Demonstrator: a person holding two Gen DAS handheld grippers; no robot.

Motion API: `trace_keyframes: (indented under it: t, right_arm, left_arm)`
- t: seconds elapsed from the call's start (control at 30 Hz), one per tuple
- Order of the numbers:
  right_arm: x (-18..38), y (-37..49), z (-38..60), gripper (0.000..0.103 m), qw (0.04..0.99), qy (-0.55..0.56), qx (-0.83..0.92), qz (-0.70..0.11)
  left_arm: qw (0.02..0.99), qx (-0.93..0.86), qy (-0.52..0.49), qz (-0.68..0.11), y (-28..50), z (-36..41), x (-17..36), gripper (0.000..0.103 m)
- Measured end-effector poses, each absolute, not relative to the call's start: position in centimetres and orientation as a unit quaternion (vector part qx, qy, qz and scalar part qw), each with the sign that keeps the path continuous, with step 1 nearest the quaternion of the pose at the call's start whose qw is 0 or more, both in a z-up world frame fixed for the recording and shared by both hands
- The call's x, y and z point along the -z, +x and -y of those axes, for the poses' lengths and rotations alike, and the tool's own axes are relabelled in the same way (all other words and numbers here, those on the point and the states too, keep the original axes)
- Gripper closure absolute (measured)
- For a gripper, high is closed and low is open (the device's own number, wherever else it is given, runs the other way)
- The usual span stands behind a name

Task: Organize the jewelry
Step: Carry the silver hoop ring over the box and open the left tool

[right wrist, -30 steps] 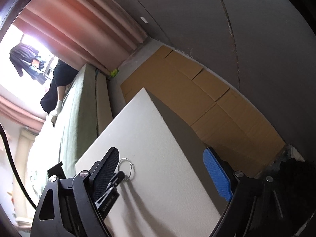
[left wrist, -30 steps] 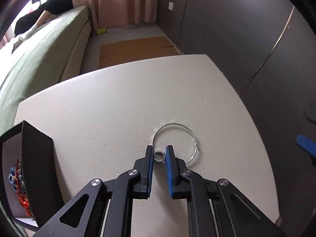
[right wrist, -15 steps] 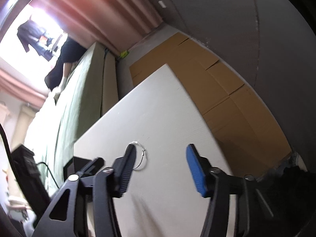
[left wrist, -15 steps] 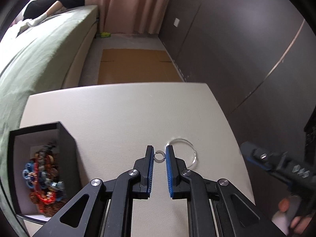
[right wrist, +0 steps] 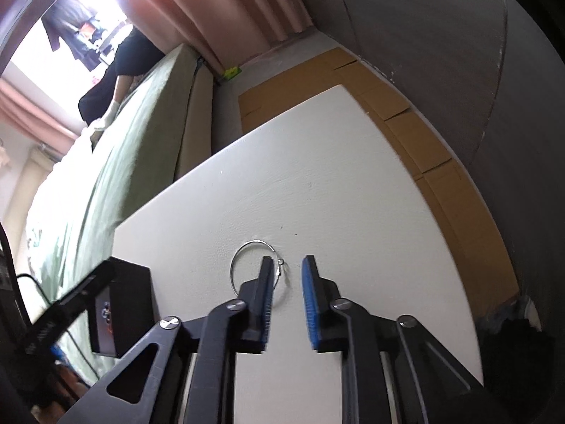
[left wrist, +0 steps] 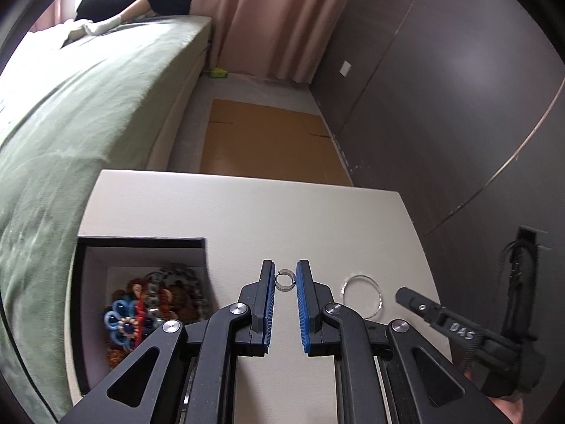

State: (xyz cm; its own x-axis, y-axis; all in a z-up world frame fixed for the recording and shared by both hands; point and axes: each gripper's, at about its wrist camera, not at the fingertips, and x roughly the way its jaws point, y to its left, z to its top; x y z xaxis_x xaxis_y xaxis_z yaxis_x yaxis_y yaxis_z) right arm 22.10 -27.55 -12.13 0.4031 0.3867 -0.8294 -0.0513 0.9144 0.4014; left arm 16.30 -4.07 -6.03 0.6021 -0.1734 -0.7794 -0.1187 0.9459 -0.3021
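A small silver ring [left wrist: 285,280] is pinched between the blue pads of my left gripper [left wrist: 285,265], held above the white table [left wrist: 247,212]. To its left stands a black jewelry box [left wrist: 141,243], open on top, with colourful beaded pieces [left wrist: 141,311] inside. A large silver hoop [left wrist: 361,295] lies flat on the table to the right. In the right wrist view the hoop [right wrist: 243,252] lies under my right gripper [right wrist: 287,259]. Its jaws are closing. The hoop's clasp side sits between the pads, and they do not press on it.
A green-covered bed [left wrist: 88,106] runs along the table's left side, where a person in black leans at the far end. Flattened cardboard [left wrist: 268,141] lies on the floor beyond the table. Dark wall panels [left wrist: 441,106] stand to the right. The table's right edge [right wrist: 469,300] is close.
My left gripper rose with the small ring and shifted left, bringing the box further into view. My right gripper's jaws narrowed from wide apart and came down over the hoop.
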Motion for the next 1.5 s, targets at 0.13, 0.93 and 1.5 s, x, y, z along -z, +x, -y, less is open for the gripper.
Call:
trace_keyframes:
  t: [0.13,0.93,1.5]
  right_arm:
    - [13.0,22.4,26.4,0.086,0.824,0.131,-0.122,-0.538]
    - [7.6,18.1,23.4,0.099,0.855,0.134,-0.184,-0.466]
    - [6.2,15.9,18.2,0.099,0.838,0.183,-0.275,-0.434]
  left_arm:
    - [0.88,0.015,-0.168,-0.444,16.1,3.3,5.8,0.091]
    - [0.885,-0.011,-0.18,-0.429,13.2,-0.1,3.9,0.09]
    - [0.87,-0.038,-0.26,-0.418,10.2,-6.0,3.0,0.035]
